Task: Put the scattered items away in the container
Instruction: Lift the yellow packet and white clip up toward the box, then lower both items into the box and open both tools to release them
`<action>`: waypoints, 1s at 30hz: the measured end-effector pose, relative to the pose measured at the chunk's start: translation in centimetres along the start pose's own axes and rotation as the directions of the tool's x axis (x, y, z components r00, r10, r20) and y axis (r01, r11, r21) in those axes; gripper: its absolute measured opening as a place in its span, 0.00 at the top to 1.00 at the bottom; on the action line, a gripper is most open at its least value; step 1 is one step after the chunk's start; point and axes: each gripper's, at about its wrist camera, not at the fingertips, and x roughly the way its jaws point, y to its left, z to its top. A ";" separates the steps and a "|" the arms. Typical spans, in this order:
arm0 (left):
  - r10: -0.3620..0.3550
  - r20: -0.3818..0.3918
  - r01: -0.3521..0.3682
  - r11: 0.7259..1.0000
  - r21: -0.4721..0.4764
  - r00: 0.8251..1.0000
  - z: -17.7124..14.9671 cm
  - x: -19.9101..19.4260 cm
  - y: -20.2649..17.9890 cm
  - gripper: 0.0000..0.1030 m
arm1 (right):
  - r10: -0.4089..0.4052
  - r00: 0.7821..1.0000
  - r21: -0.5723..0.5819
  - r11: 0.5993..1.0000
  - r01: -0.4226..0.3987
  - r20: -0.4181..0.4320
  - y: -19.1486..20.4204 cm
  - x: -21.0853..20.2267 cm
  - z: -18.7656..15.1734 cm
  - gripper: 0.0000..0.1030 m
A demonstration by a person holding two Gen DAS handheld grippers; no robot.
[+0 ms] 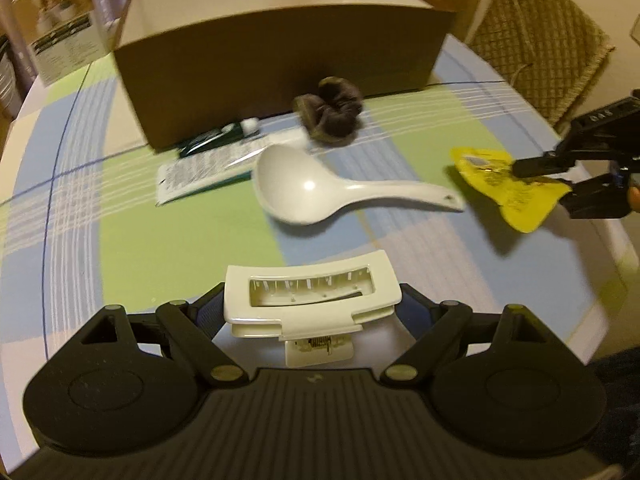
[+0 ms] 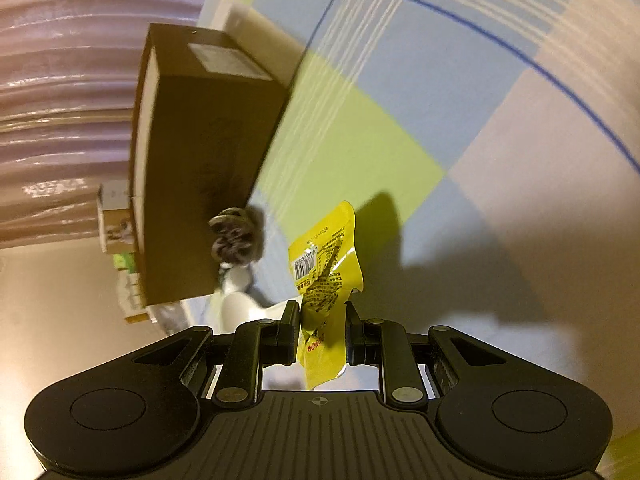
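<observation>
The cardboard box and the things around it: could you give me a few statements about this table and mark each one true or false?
1. The left claw holds a white hair clip. True.
2. The right claw is empty. False: a yellow packet sits between its fingers.
3. The white ladle already lies inside the cardboard box. False: it lies on the checked tablecloth in front of the box.
4. A dark scrunchie sits close to the box's front wall. True.
5. The box is closed. False: its top is open, showing a pale inner wall.
</observation>
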 end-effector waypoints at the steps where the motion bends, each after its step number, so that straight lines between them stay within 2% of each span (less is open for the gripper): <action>1: -0.005 0.010 0.005 1.000 0.005 1.000 0.3 -0.2 -0.1 0.18 | 0.016 1.000 0.000 1.000 -0.016 -0.003 0.3 0.0 0.0 0.77; 7: 0.017 0.104 -0.019 1.000 0.020 0.994 3.1 -2.2 0.5 0.18 | 0.124 0.992 -0.033 0.992 -0.124 0.011 3.0 -0.8 0.8 0.77; 11: 0.048 0.178 -0.052 0.998 0.018 0.983 5.3 -3.9 2.1 0.18 | 0.196 0.980 -0.056 0.980 -0.193 0.047 5.0 -2.1 2.4 0.77; 15: 0.080 0.243 -0.089 0.996 0.027 0.967 7.7 -5.1 3.6 0.18 | 0.238 0.967 -0.114 0.967 -0.227 0.090 7.6 -3.5 4.6 0.77; 21: 0.127 0.308 -0.161 0.983 0.086 0.943 11.9 -5.6 5.3 0.18 | 0.235 0.963 -0.252 0.947 -0.198 0.128 12.4 -3.9 7.4 0.77; 24: 0.126 0.327 -0.168 0.980 0.105 0.937 14.3 -5.4 6.0 0.18 | 0.219 0.967 -0.320 0.932 -0.168 0.129 14.8 -3.0 8.3 0.77; 27: 0.112 0.334 -0.158 0.981 0.113 0.936 16.9 -5.0 6.8 0.18 | 0.210 0.970 -0.363 0.919 -0.153 0.121 17.0 -1.5 9.3 0.77; 30: 0.096 0.321 -0.139 0.983 0.116 0.942 19.3 -4.2 7.4 0.18 | 0.191 0.975 -0.405 0.905 -0.131 0.111 18.9 0.5 10.1 0.77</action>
